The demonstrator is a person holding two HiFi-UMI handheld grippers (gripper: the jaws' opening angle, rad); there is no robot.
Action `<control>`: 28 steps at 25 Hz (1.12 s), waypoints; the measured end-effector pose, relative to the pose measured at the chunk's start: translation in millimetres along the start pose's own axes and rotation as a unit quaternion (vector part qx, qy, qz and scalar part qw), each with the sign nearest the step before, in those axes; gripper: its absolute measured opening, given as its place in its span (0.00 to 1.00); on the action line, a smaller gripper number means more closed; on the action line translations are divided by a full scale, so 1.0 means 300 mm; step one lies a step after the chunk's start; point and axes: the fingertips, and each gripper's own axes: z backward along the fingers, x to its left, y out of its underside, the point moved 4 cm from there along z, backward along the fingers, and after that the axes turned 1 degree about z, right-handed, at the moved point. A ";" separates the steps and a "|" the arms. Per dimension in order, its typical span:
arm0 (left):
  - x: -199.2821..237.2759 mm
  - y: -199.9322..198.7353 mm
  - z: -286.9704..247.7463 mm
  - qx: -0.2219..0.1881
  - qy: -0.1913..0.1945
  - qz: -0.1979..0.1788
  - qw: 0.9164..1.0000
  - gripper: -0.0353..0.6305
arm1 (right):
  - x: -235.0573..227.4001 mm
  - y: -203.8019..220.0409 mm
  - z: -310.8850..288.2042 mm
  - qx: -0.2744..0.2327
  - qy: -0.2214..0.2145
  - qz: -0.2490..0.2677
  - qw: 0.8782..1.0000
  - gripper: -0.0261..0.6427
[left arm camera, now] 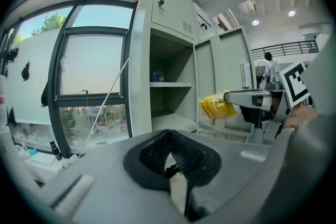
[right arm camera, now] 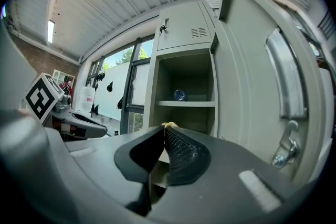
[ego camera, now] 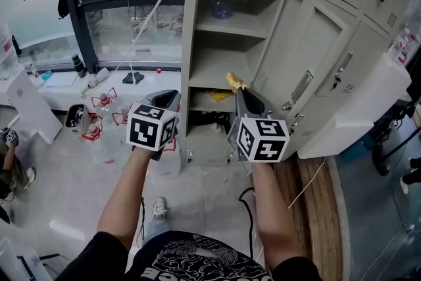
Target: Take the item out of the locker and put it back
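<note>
Far left, by the wall: a dark-framed window (ego camera: pixel 131 29) above a low white ledge (ego camera: pixel 59 85), with small red-and-white clutter on the floor below it
Left gripper (left arm camera: pixel 168 136): held up in front of the locker's left edge, well short of the opening; its jaws are pressed together with nothing between them, and its marker cube faces the head camera
Locker (ego camera: pixel 193 43): grey metal, one tall column standing open, with shelves inside
Upper shelf: a small blue round thing (ego camera: pixel 219 8) sits toward the back
Yellow packet (ego camera: pixel 234 81): in the air just in front of the open column, about level with the middle shelf and resting on no shelf, gripped at its near end
Right gripper (right arm camera: pixel 164 128): pointing roughly level at the opening, jaws clamped on the yellow packet; a sliver of yellow shows at the tips of the pads
Locker door (ego camera: pixel 299 56): swung open to the right of the packet, a long handle on its face
Far right, on the floor: wooden planks (ego camera: pixel 322 207) lying beside the locker's base
</note>
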 end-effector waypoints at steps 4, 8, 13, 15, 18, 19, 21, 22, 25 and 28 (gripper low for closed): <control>0.021 -0.015 -0.017 -0.003 0.003 0.000 1.000 0.06 | -0.012 -0.051 -0.029 -0.012 0.006 0.016 1.000 0.08; 0.035 -0.040 -0.040 -0.006 0.008 -0.004 1.000 0.06 | -0.026 -0.130 -0.066 -0.032 0.008 0.023 0.999 0.08; 0.068 -0.066 -0.069 -0.007 0.014 -0.013 1.000 0.06 | -0.041 -0.238 -0.125 -0.061 0.022 0.053 0.996 0.08; 0.086 -0.076 -0.082 -0.008 0.015 -0.016 1.000 0.06 | -0.052 -0.277 -0.149 -0.071 0.031 0.070 0.995 0.08; 0.118 -0.090 -0.103 -0.008 0.017 -0.018 1.000 0.06 | -0.070 -0.328 -0.190 -0.081 0.048 0.099 0.991 0.08; 0.129 -0.096 -0.110 -0.009 0.017 -0.018 1.000 0.06 | -0.075 -0.342 -0.206 -0.082 0.053 0.109 0.989 0.08; 0.149 -0.107 -0.128 -0.010 0.020 -0.019 1.000 0.06 | -0.083 -0.364 -0.237 -0.083 0.062 0.122 0.987 0.08; 0.157 -0.112 -0.137 -0.011 0.022 -0.020 1.000 0.06 | -0.087 -0.374 -0.252 -0.084 0.065 0.126 0.986 0.08; 0.178 -0.130 -0.167 -0.013 0.032 -0.024 0.999 0.06 | -0.099 -0.399 -0.295 -0.088 0.078 0.132 0.984 0.08; 0.203 -0.151 -0.194 -0.016 0.041 -0.026 0.999 0.06 | -0.106 -0.431 -0.340 -0.090 0.089 0.145 0.981 0.08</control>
